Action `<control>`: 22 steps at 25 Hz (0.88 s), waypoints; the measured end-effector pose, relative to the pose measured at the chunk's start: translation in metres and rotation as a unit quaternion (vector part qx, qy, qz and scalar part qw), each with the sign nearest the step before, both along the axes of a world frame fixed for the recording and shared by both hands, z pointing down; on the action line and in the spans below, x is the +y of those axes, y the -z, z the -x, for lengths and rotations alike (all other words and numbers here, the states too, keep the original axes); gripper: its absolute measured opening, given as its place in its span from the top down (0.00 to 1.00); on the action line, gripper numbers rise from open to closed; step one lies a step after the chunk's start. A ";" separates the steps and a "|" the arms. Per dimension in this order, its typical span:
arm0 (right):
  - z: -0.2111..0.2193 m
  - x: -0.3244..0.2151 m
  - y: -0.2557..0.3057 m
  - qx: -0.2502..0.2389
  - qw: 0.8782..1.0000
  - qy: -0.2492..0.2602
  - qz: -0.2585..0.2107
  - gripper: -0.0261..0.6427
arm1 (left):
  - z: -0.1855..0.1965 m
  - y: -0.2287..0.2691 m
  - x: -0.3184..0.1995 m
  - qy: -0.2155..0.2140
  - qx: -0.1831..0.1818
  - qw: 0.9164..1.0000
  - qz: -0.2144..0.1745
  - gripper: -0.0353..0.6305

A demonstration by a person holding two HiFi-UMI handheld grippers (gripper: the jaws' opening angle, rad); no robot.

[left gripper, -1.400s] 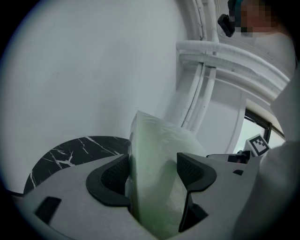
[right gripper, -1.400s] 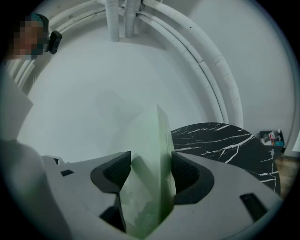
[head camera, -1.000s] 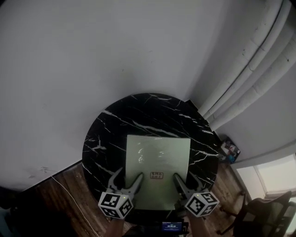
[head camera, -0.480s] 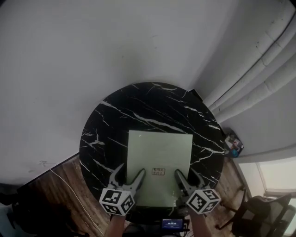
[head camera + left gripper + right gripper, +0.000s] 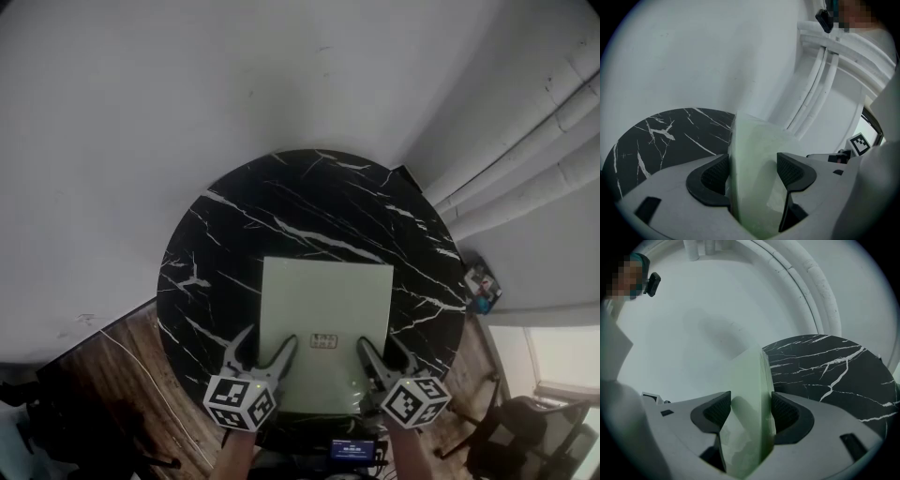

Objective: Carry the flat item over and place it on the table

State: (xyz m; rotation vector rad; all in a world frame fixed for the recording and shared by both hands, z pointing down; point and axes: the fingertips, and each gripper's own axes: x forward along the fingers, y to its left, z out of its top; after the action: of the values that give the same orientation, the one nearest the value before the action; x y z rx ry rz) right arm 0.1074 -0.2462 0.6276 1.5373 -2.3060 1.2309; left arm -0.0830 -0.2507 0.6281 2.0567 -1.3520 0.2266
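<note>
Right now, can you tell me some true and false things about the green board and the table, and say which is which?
The left gripper and the right gripper both grip the green board. True.
The table is square and white. False: it is round and black with white veins.
A small label sits on the board between the two grippers. True.
A cup stands on the table. False: no cup shows there.
</note>
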 end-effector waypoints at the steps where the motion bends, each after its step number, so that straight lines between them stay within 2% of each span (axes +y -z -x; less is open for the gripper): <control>1: -0.001 0.000 -0.003 0.000 1.000 0.000 0.004 0.62 | -0.001 -0.003 -0.001 -0.001 -0.002 1.000 0.003 0.45; 22: -0.001 -0.018 -0.038 0.000 0.999 0.024 0.041 0.62 | -0.001 -0.036 -0.013 0.013 -0.008 0.998 0.060 0.46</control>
State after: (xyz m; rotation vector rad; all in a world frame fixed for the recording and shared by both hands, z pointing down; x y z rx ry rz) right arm 0.1089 -0.2639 0.6653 1.4462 -2.2477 1.2961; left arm -0.0816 -0.2634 0.6636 1.9410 -1.3422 0.3055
